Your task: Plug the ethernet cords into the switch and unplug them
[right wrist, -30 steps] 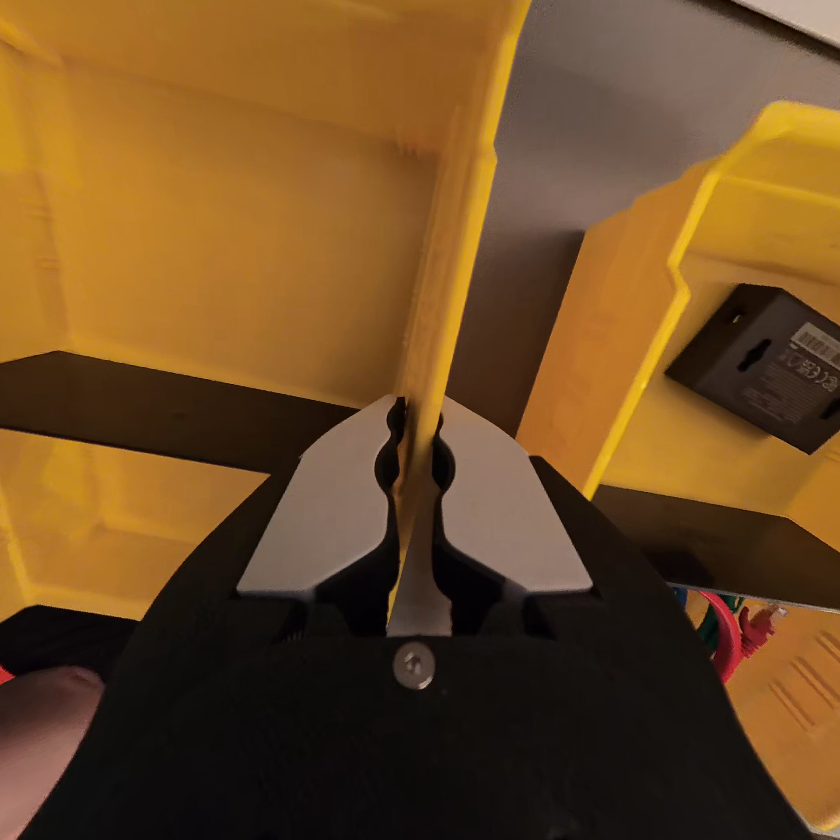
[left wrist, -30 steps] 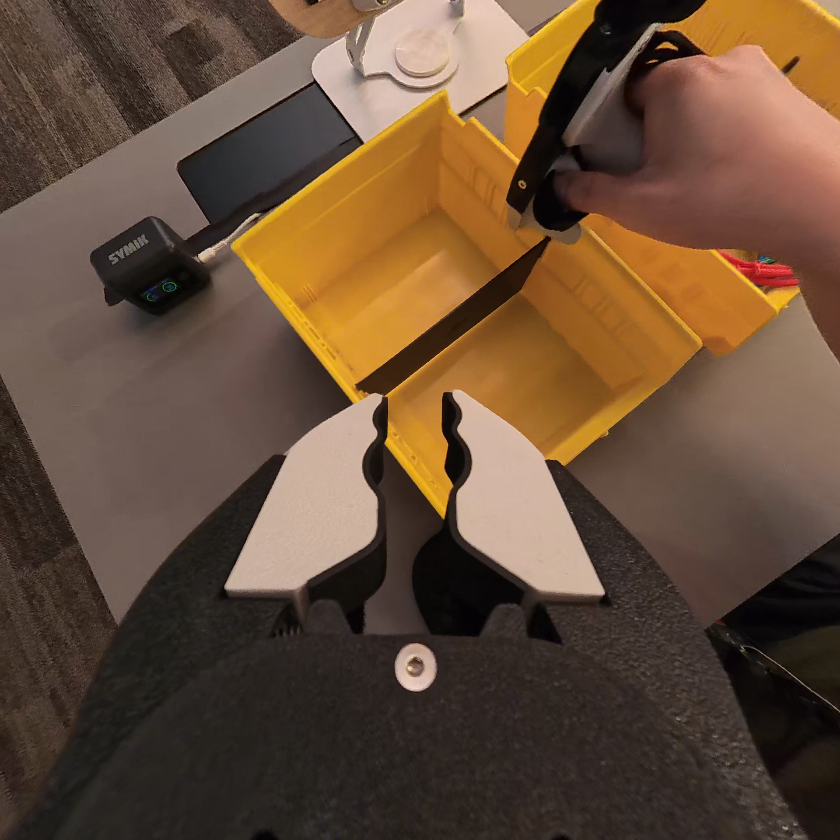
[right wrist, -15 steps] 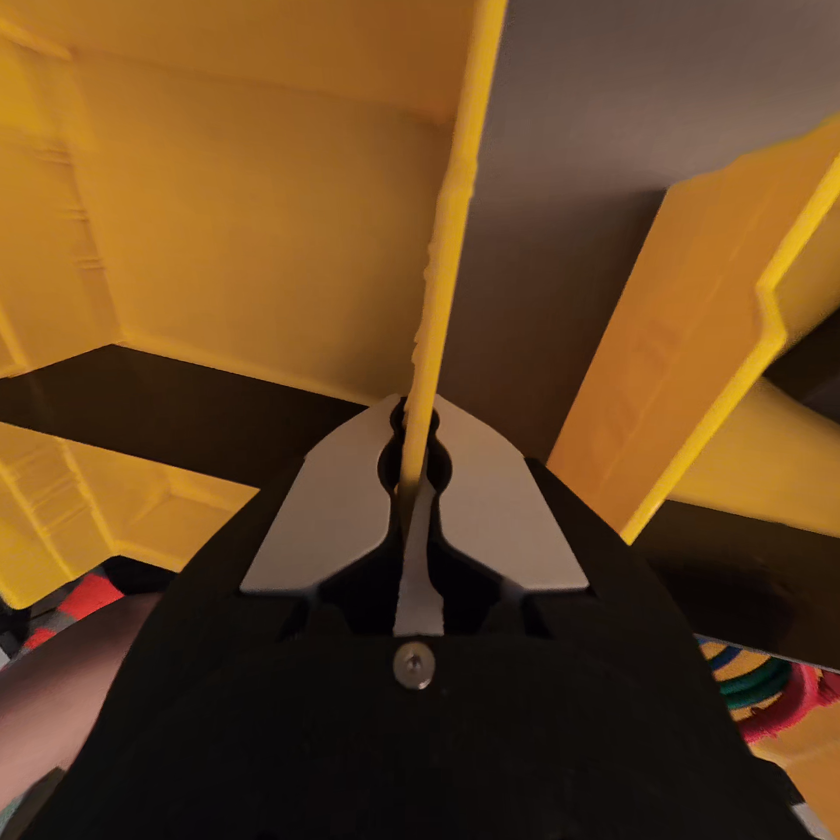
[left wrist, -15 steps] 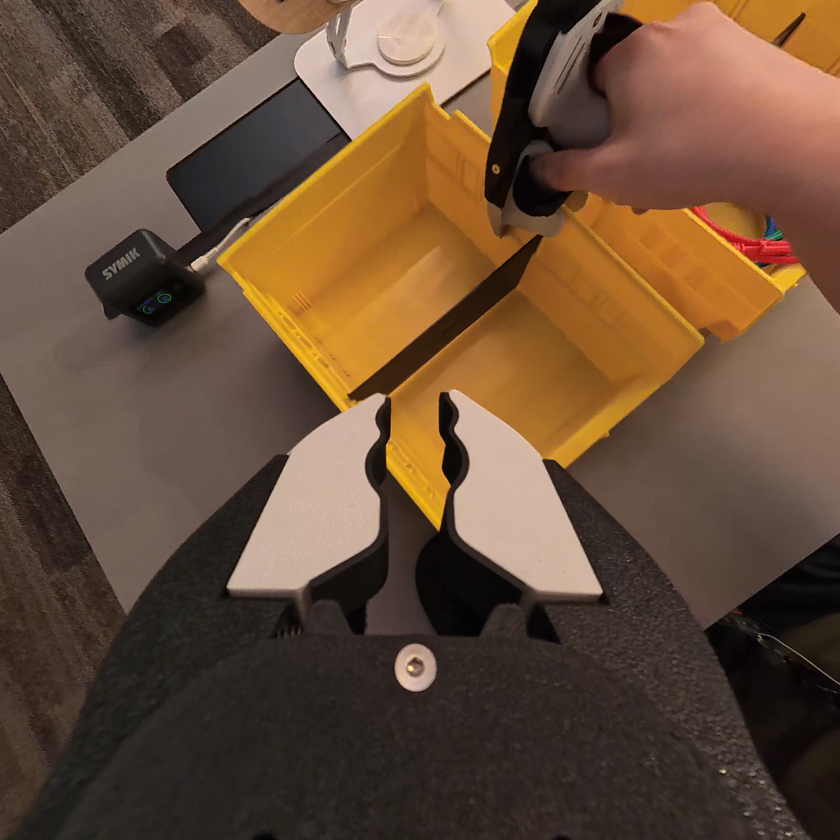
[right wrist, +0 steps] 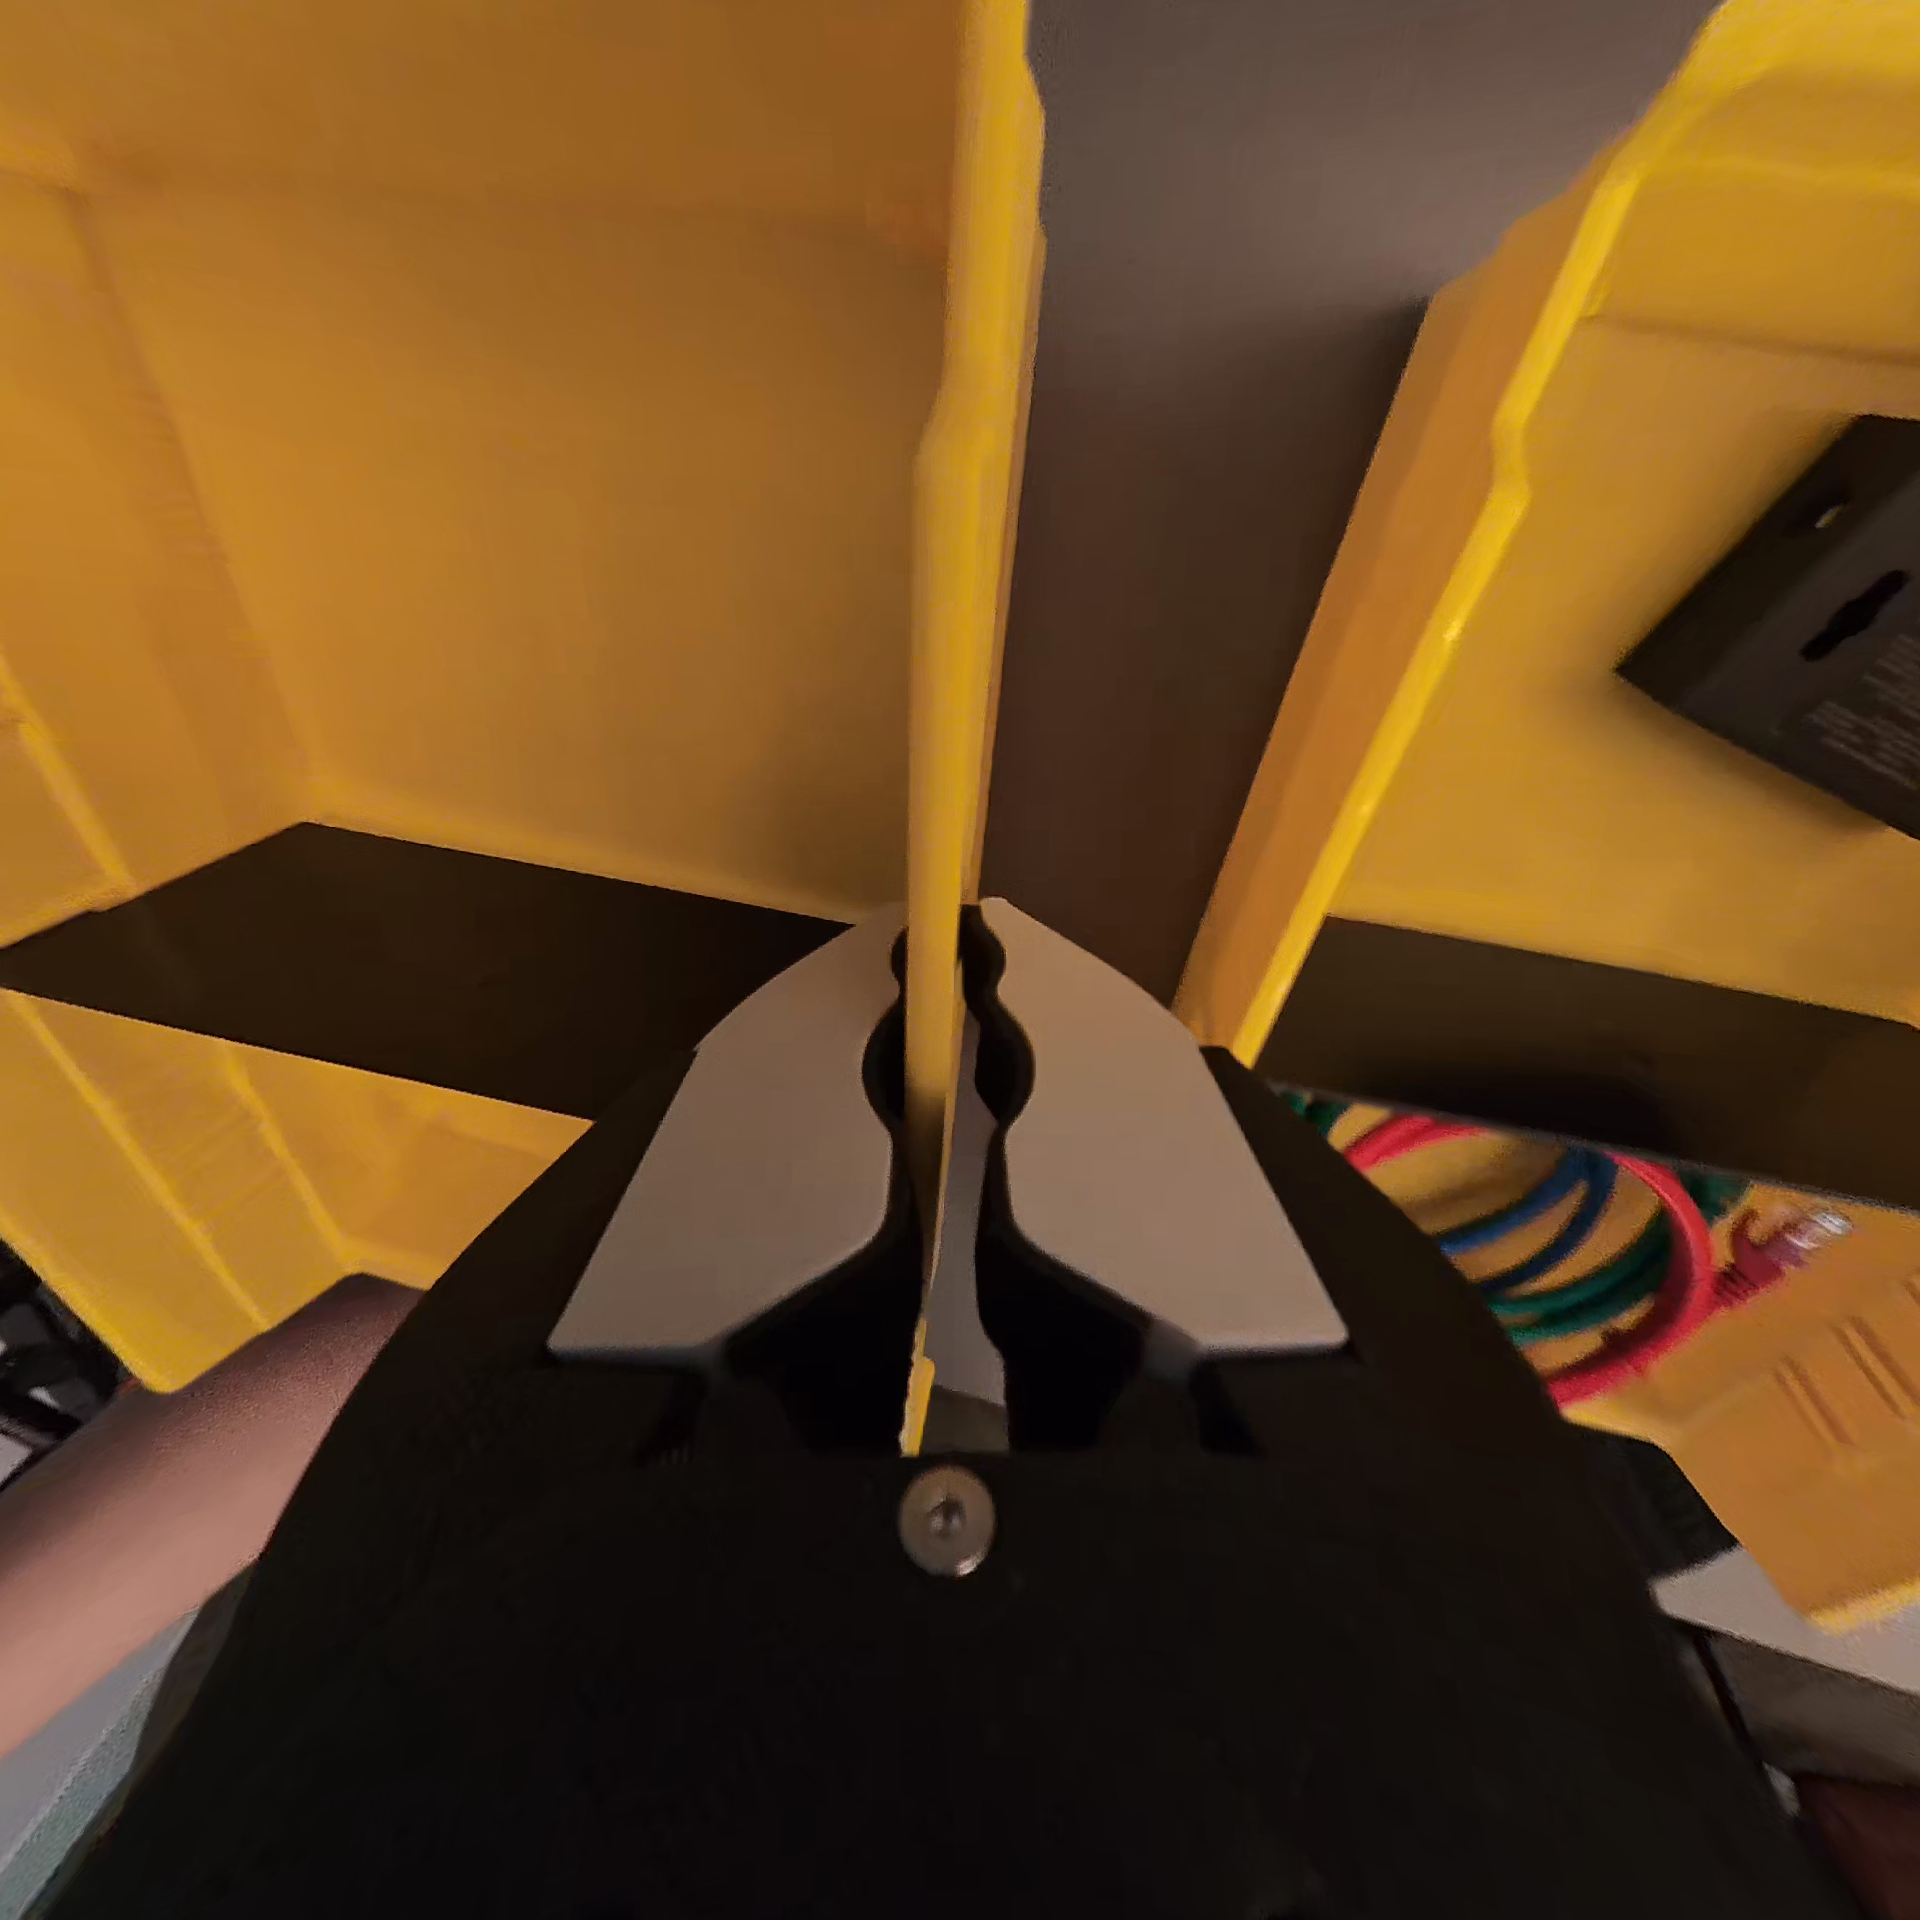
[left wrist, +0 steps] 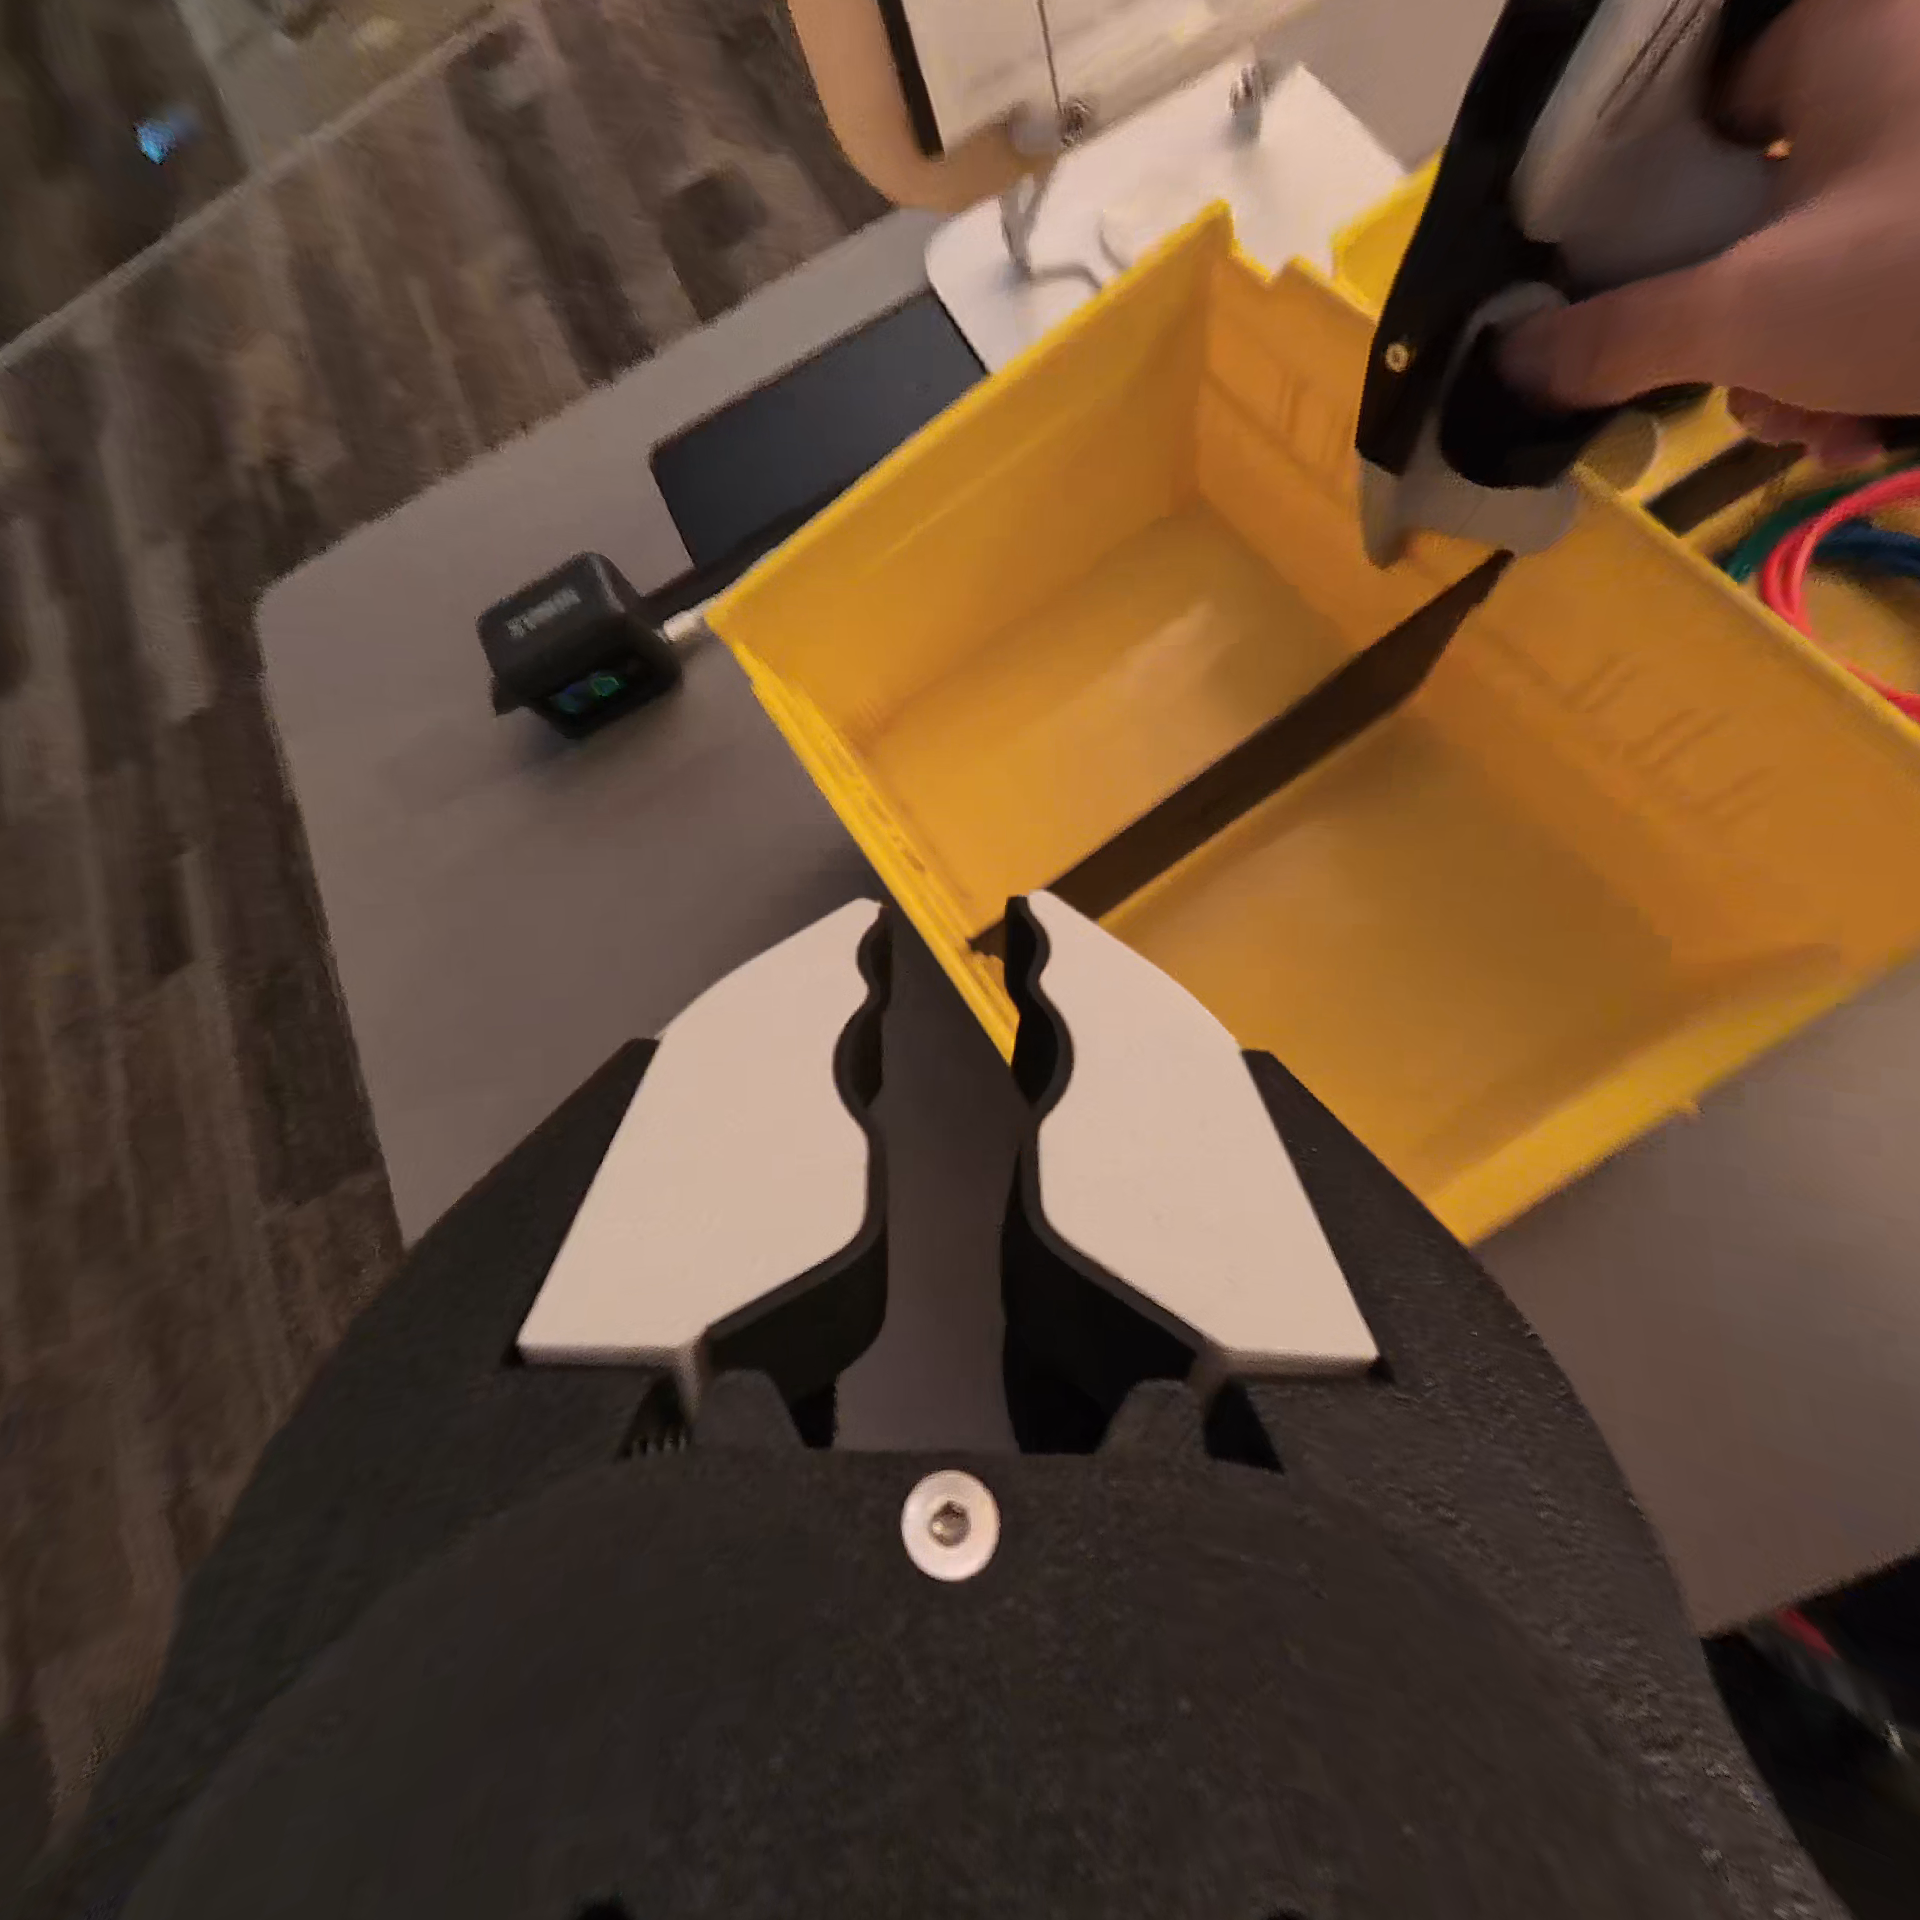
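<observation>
Grey surface (left wrist: 540, 894) over patterned carpet. Near its left edge a small black device (left wrist: 577, 660) with a lit face, a cable running back to a dark flat pad (left wrist: 821, 442). Left tongs (left wrist: 951, 925) apart, nothing between them, hovering over the near-left wall of an empty yellow bin (left wrist: 821, 727); a black divider (left wrist: 1278, 758) splits the bin into two compartments. At the bin's far-right wall, right tongs (left wrist: 1455, 535), held by a hand (left wrist: 1714, 312), point down onto the rim. In the right wrist view these tongs (right wrist: 940, 920) are clamped on that thin yellow wall (right wrist: 971, 520), which runs edge-on between the pads. Bare surface shows just right of the wall, then a second yellow bin (right wrist: 1382, 675) standing apart from the first. In its far compartment, the switch (right wrist: 1797, 665), black, lying underside up against the wall. In the near compartment, behind another black divider (right wrist: 1579, 1018), coiled cords (right wrist: 1558, 1226), red, blue and green, with a red plug (right wrist: 1766, 1252) lying on the bin floor.
</observation>
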Action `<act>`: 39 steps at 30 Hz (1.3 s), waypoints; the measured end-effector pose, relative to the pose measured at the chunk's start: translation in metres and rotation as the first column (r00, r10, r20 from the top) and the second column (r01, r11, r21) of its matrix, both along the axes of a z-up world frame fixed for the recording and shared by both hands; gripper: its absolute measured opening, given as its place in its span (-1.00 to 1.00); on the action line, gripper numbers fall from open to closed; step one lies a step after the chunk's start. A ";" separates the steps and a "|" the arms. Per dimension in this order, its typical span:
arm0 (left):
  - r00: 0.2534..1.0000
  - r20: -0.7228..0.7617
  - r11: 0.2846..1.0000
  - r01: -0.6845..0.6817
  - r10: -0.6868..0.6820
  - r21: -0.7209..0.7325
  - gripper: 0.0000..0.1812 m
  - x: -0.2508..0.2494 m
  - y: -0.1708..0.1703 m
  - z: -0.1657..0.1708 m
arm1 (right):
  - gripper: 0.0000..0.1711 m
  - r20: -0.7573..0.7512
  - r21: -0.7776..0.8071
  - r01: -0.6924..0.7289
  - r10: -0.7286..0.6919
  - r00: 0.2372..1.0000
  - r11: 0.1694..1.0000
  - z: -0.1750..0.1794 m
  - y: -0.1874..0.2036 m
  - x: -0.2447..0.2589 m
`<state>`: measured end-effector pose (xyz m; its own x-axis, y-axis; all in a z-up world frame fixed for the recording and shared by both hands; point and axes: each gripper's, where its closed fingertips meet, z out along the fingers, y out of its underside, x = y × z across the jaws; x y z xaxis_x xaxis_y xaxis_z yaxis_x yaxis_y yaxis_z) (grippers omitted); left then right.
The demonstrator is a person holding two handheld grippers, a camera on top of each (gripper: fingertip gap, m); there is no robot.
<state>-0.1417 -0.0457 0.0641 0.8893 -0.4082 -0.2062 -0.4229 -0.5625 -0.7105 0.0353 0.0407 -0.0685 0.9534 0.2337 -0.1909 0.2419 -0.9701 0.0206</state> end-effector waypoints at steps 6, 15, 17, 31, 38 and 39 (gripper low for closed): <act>0.991 0.114 0.940 -0.099 0.064 0.328 -0.53 -0.008 -0.014 0.067 | -0.91 0.055 0.009 -0.031 0.031 0.998 0.999 0.065 -0.001 0.026; 0.959 0.272 0.871 -0.067 -0.079 0.487 -0.31 0.014 -0.033 0.107 | -0.91 -0.056 0.036 0.195 -0.193 0.980 0.980 0.144 -0.002 0.211; 0.960 0.256 0.895 -0.015 -0.111 0.445 -0.33 0.030 -0.022 0.096 | -0.92 -0.065 0.062 0.277 -0.273 0.960 0.959 0.153 -0.009 0.273; 0.885 0.328 0.942 0.292 -0.331 0.164 -0.26 0.210 0.059 -0.026 | -0.90 -0.019 0.013 0.559 -0.558 0.829 0.829 0.039 -0.061 0.539; 0.901 0.281 0.913 0.379 -0.329 -0.148 -0.13 0.246 0.055 -0.111 | -0.88 -0.063 -0.028 0.476 -0.476 0.877 0.879 -0.031 -0.031 0.532; 0.891 0.299 0.895 0.406 -0.341 -0.187 -0.12 0.249 0.051 -0.117 | -0.89 -0.079 -0.022 0.458 -0.458 0.885 0.889 -0.035 -0.026 0.528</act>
